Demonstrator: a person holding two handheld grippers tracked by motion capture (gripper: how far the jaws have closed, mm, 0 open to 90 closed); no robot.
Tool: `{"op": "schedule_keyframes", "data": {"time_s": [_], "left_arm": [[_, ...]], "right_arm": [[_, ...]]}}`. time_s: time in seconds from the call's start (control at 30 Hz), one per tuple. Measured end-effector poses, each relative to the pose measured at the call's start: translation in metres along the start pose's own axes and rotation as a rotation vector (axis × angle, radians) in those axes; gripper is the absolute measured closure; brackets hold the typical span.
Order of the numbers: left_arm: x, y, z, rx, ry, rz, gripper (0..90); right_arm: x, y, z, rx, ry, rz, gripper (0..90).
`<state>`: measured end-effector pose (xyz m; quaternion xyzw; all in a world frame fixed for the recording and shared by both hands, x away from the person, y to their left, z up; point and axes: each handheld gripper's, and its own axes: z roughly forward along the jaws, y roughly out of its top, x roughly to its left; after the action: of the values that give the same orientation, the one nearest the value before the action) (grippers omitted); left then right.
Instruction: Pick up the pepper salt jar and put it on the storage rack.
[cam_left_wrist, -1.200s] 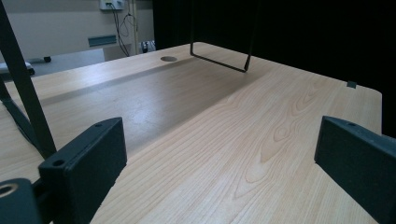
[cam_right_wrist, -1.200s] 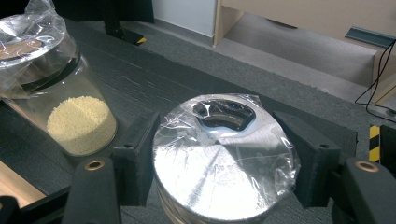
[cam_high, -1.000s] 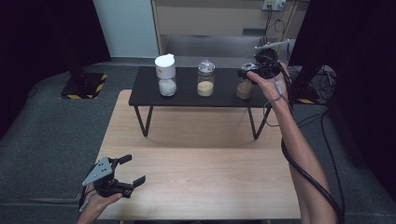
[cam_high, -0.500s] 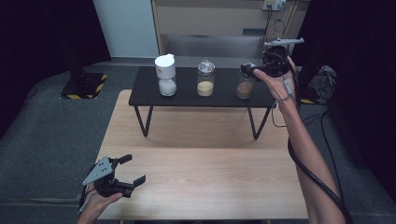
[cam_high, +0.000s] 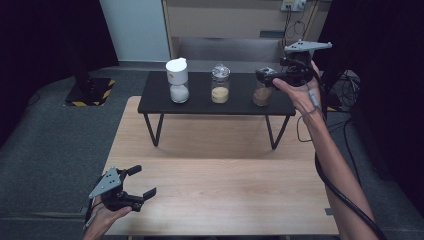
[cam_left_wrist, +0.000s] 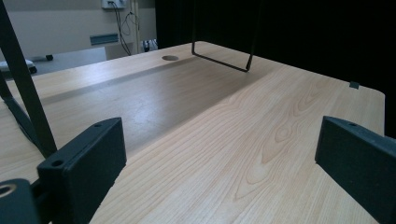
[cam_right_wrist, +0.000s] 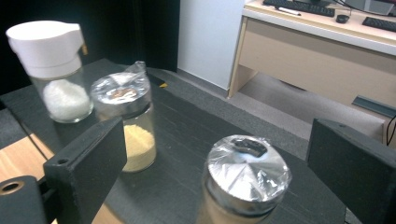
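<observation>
Nearest the camera in the high view, the left gripper (cam_high: 141, 181) rests low over the front left corner of the light wooden table (cam_high: 220, 175), its jaws spread apart with nothing between them; the left gripper view shows bare wood grain (cam_left_wrist: 243, 121) between the two black jaws. Beyond it, a small black side table (cam_high: 200, 102) on thin metal legs stands across the far part of the wooden table. Three jars stand on it in a row: a white-lidded jar (cam_high: 177, 80) of white grains at left, a foil-capped jar (cam_high: 220, 84) of yellow powder in the middle, and a foil-capped jar (cam_high: 262, 90) of brownish contents at right. The right gripper (cam_high: 265, 76) is held just above the rightmost jar, jaws wide apart; in the right gripper view that jar's foil cap (cam_right_wrist: 246, 168) sits between the jaws, untouched.
</observation>
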<state>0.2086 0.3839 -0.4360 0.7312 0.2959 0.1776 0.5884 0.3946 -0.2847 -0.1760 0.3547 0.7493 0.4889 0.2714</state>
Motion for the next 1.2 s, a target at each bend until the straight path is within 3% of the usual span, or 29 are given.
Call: {"op": "schedule_keyframes", "data": {"time_s": [0.47,0.77,1.2], "left_arm": [[0.000,0.000,-0.002,0.001,0.002,0.003,0.5],[0.000,0.000,-0.002,0.002,0.001,0.006,0.5],[-0.001,0.000,-0.002,0.001,0.000,0.008,0.5]], "right_arm": [[0.009,-0.007,-0.020,-0.062,0.032,-0.043,5.0],[0.016,-0.014,-0.031,-0.071,0.059,-0.063,5.1],[0.027,-0.033,-0.050,-0.118,0.119,-0.094,5.0]]}}
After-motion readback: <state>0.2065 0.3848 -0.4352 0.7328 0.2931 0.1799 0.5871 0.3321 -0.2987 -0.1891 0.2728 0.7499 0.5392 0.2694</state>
